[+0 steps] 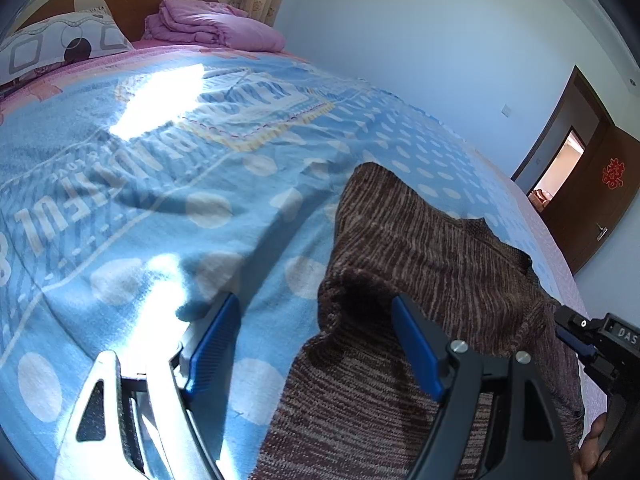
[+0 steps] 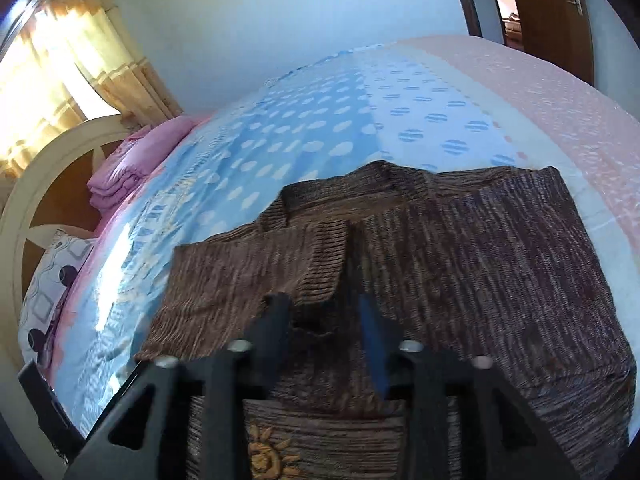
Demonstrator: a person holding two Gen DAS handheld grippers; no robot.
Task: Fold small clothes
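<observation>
Lying across the lower right of the left wrist view, a brown knitted sweater (image 1: 420, 280) is spread on a bed covered by a blue blanket (image 1: 160, 184) with white dots. Big white letters run over the blanket at the left of that frame, upside down and stretched by the lens; I can pick out something like "FUL" and no more. The left hand-held gripper (image 1: 316, 344) has its blue fingers (image 1: 214, 346) spread wide apart, one over the bare blanket, the other over a bunched fold at the sweater's edge, with nothing pinched between them. At the right edge of the same frame sits the right hand-held gripper (image 1: 596, 344), a small plate on it reading "DAS" before the frame cuts it off.

In the right wrist view the sweater fills the centre and bottom, one ribbed cuff (image 2: 320, 256) folded over the body. A yellow sun emblem (image 2: 268, 454) shows near the bottom edge. The fingers there sit close to a raised lump of knit between them, but the frame is blurred and I cannot tell whether they grip it.

At the upper left of the left view are a folded pink quilt (image 1: 212, 24) and a patterned pillow (image 1: 60, 44); at the right, a brown door (image 1: 600, 196) bears a red paper decoration (image 1: 613, 174).
</observation>
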